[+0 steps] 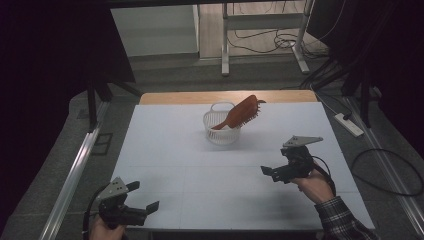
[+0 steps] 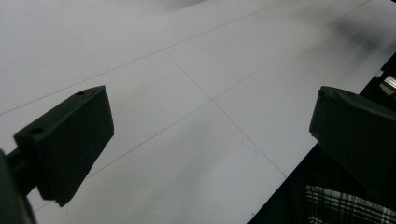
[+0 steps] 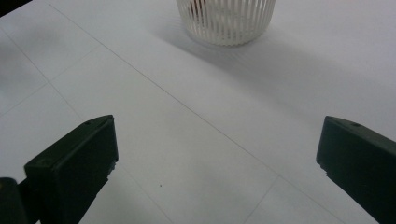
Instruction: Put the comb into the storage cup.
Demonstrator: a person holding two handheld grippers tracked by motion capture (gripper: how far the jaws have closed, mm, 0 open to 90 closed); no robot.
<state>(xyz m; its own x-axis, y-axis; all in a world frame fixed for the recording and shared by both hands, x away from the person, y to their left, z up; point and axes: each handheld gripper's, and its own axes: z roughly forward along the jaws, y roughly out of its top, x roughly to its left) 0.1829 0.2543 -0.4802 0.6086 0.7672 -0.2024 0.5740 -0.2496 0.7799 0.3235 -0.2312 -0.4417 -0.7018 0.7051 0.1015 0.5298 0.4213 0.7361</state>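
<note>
A white slatted basket (image 1: 221, 126) stands at the middle back of the white table (image 1: 165, 150). An orange-brown hairbrush (image 1: 241, 112) leans in it, handle down, bristled head sticking out to the upper right. My right gripper (image 1: 274, 174) hovers open at the right of the table, well in front of the basket (image 3: 227, 21), nothing between its jaws. My left gripper (image 1: 145, 196) is open at the table's near left edge, also empty; in the left gripper view bare table shows between its fingers (image 2: 65, 140).
A power strip (image 1: 349, 124) and cables (image 1: 390, 170) lie on the floor to the right. Metal rails (image 1: 75, 170) run along the left side. A desk frame (image 1: 262, 35) stands behind the table. A plaid sleeve (image 1: 345, 220) enters at the bottom right.
</note>
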